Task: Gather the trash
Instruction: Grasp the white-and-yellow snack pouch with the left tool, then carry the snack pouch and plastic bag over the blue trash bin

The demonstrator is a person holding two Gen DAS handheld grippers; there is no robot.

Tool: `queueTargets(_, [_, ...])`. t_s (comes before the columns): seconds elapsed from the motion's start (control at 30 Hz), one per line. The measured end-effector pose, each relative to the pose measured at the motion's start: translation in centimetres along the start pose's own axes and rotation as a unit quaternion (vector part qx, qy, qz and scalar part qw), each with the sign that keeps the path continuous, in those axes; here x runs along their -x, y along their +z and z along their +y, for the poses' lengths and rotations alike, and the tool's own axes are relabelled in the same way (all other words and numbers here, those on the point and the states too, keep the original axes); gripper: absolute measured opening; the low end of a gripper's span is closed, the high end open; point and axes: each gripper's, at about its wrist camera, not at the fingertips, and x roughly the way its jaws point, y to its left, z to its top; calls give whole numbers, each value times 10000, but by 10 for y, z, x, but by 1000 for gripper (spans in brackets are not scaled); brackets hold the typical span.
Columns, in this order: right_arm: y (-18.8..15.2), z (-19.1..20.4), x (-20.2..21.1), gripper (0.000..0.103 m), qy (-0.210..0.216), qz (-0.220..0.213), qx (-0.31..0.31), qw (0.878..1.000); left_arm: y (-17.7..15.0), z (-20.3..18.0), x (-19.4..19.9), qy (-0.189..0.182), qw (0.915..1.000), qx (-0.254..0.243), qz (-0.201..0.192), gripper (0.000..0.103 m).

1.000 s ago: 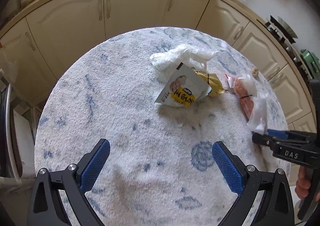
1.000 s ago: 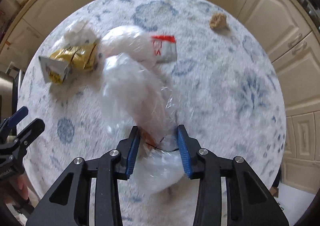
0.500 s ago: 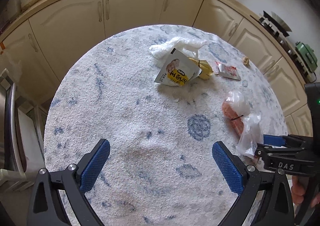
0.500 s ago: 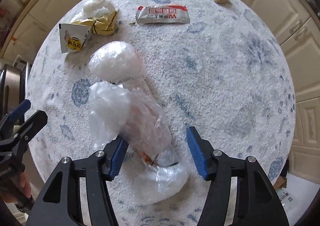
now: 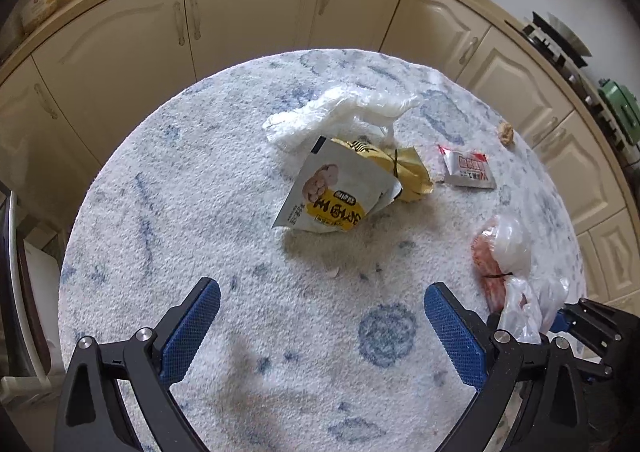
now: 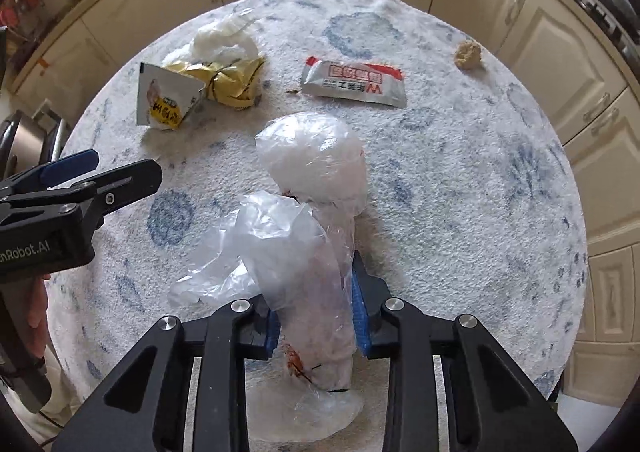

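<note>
the right gripper (image 6: 314, 316) has just been closing its jaws and now pinches the clear plastic bag (image 6: 308, 220), which lies on the round speckled counter (image 6: 460, 192) running toward 12 o'clock. the left gripper (image 5: 320, 328) hangs with its jaws wide apart and nothing between them. a yellow snack pouch (image 5: 332, 192) sits at its 12 o'clock, a red-and-white sachet (image 5: 468, 170) at 1 o'clock.
</note>
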Motion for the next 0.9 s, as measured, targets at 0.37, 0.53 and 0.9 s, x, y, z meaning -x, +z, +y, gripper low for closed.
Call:
queueTargets(0.37, [28,-28,-11,29,46,-179,-477,9987,37,-8,-43,324,9975,-413,-473,78])
queueTargets(0.53, [30,-28,-9,29,96,-239,-476,9985,33,-5,-41,226,9970,-509,-540,12])
queueTargets(0.9, [18,-30,2,29,197,-301,-556,9978,9,5,-7,259,9970,-507,-522,11])
